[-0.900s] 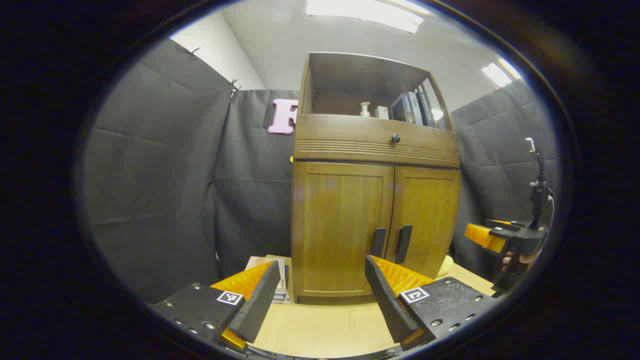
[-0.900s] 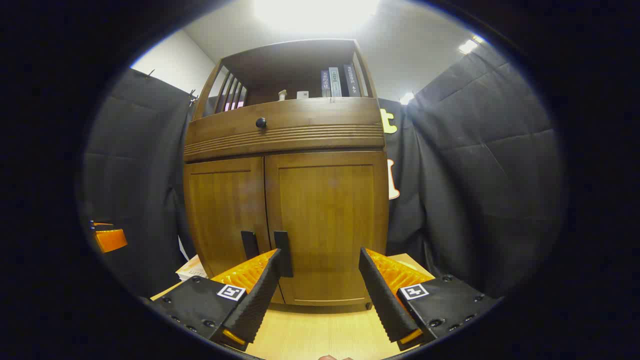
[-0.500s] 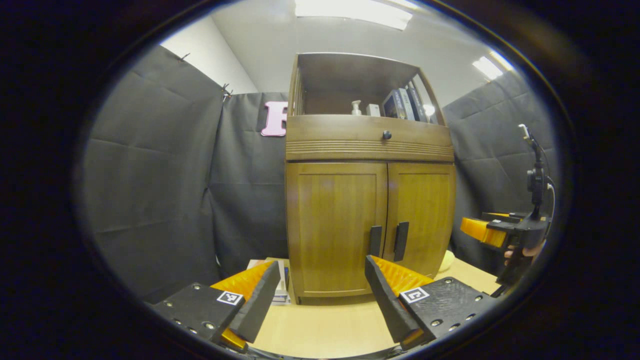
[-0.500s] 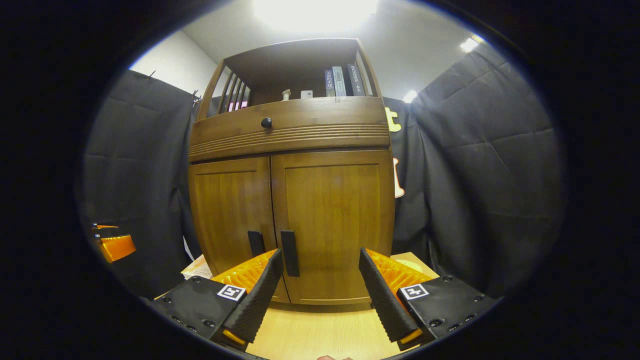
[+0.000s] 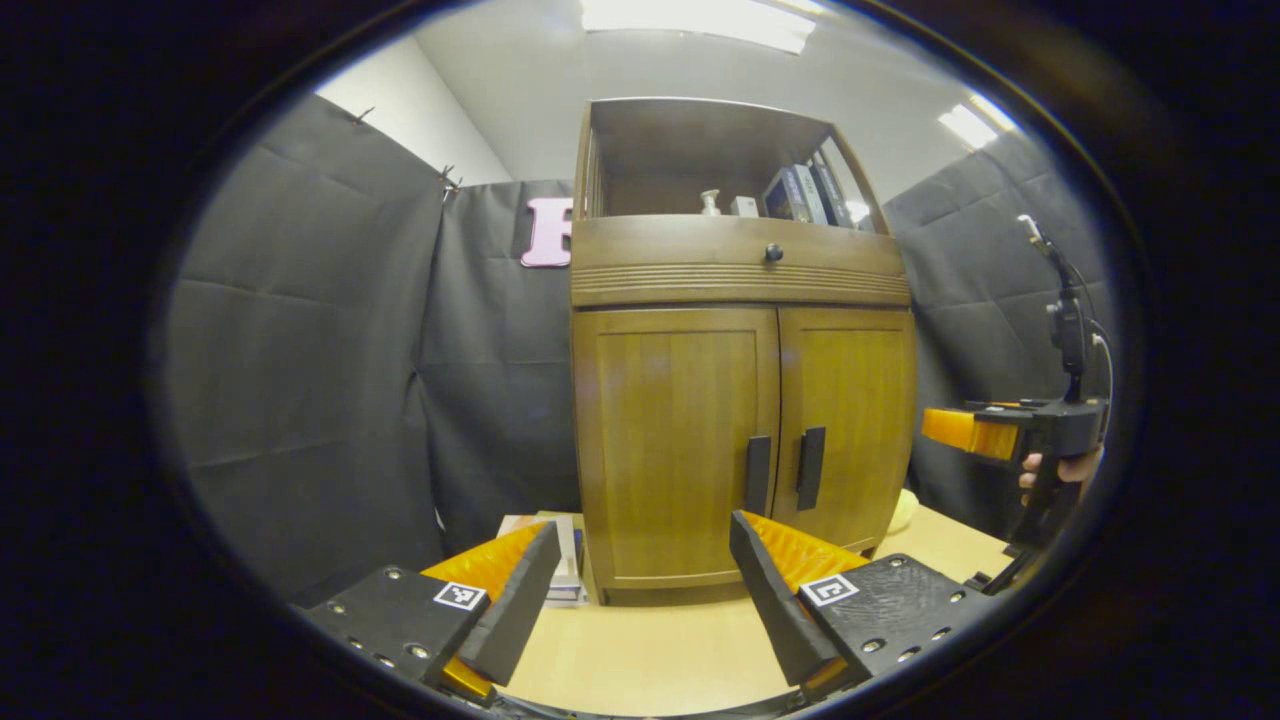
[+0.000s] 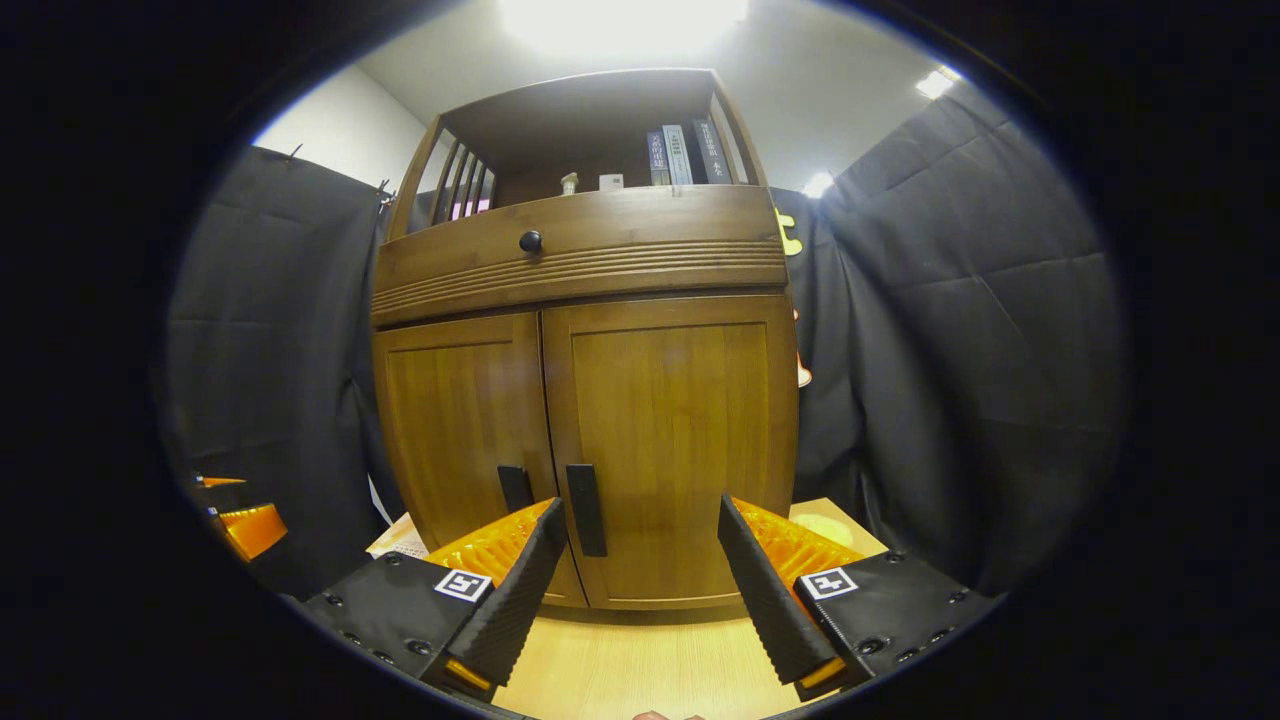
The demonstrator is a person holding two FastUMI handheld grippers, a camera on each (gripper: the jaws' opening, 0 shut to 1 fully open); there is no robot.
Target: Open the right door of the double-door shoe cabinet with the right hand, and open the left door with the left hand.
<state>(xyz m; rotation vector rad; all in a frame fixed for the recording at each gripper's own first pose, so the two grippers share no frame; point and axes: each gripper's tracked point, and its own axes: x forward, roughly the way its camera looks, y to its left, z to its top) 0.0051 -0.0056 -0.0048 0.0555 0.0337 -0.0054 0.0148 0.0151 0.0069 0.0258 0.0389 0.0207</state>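
Two doors, both closed, face you on the shoe cabinet, which stands on the light wooden table. In the left gripper view, your left gripper is spread wide and holds nothing, short of the left door and its dark handle. Your right gripper appears at the far right of that view, well apart from the cabinet. In the right gripper view, its fingers are likewise parted and empty, aimed at the right door; the right door handle lies just above the left fingertip, with no contact visible. Books stand on the open upper shelf.
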